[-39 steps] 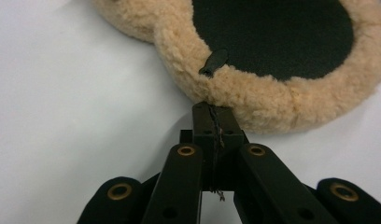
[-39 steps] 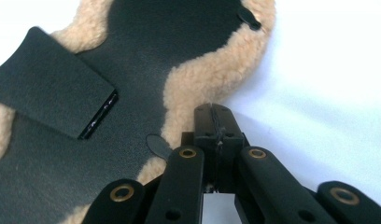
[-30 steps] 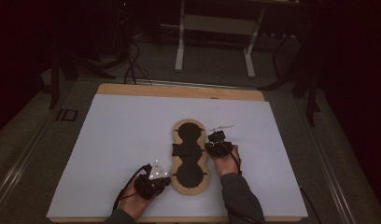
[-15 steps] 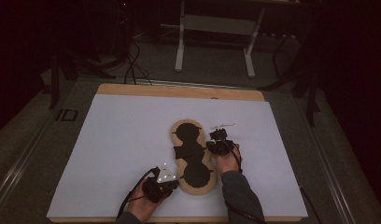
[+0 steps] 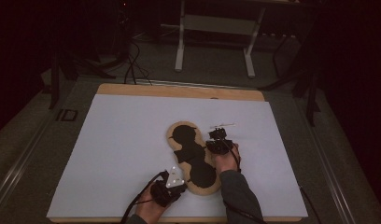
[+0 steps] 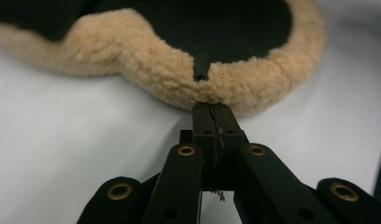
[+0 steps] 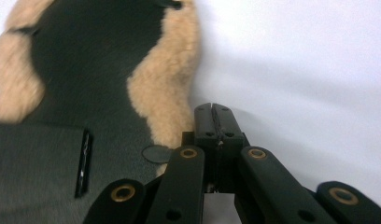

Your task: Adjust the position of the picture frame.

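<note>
A peanut-shaped pad (image 5: 193, 154), black on top with a tan fleece rim, lies on the white sheet (image 5: 123, 140) near the table's front. My left gripper (image 5: 183, 186) is at the pad's near end. In the left gripper view it (image 6: 212, 106) is shut, its tips touching the fleece rim (image 6: 235, 86) just below a small black tab (image 6: 201, 65). My right gripper (image 5: 217, 134) rests by the right side of the pad's waist. It (image 7: 214, 108) is shut, with the fleece (image 7: 167, 98) just to its left and nothing held.
The wooden table edge (image 5: 179, 91) shows beyond the sheet. A metal stand (image 5: 216, 42) and cables (image 5: 132, 70) stand on the dark floor behind. A thin pale object (image 5: 224, 125) lies just past the right gripper. A grey fabric flap (image 7: 39, 172) is at the right gripper view's lower left.
My left gripper has slid right along the front, from the pad's left side to its near end. The pad's near end has shifted slightly right. The right gripper stayed put.
</note>
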{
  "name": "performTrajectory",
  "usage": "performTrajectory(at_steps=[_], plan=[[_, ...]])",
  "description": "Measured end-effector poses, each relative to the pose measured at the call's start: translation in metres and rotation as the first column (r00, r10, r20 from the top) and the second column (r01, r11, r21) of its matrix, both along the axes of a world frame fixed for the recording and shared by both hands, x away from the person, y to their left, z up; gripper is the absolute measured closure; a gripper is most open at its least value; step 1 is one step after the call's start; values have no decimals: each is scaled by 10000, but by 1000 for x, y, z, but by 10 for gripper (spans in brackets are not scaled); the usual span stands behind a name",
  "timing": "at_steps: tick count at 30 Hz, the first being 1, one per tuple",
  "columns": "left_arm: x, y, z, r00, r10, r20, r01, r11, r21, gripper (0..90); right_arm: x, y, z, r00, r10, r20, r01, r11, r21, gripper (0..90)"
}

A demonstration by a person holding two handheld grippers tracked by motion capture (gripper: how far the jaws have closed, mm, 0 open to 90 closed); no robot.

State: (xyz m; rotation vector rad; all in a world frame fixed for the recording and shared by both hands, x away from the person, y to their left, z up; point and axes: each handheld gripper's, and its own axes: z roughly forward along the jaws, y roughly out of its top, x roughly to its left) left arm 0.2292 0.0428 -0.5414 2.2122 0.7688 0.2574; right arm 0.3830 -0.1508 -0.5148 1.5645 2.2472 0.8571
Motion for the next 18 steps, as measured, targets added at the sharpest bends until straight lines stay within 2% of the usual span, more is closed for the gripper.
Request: performTrajectory(at_steps=[1, 4, 11, 14, 16, 18], plan=[[-3, -9, 0, 9998, -184, 79, 184, 9998, 45, 900, 0, 0, 0, 10000, 69, 24, -69, 10000, 18, 900], [-4, -17, -1, 9995, -307, 78, 308, 9995, -53, 900, 0, 4, -1, 9996, 294, 27, -293, 9994, -184, 900], [-4, -28, -2, 9992, -408, 2, 408, 9989, -222, 900, -1, -2, -3, 9986, 533, -44, -532, 9984, 207, 900], [-4, -27, -3, 9987, -500, 91, 503, 9982, -314, 900, -2, -4, -1, 9967, 808, 107, -807, 9967, -21, 900], [-4, -22, -4, 9978, -653, 90, 657, 9966, -490, 900, -4, -6, 3, 9949, 984, 200, -984, 9951, 1, 900], [-4, -16, -3, 9980, -625, 100, 629, 9969, -470, 899, -7, -10, 7, 9935, 1097, 294, -1101, 9939, 105, 900]])
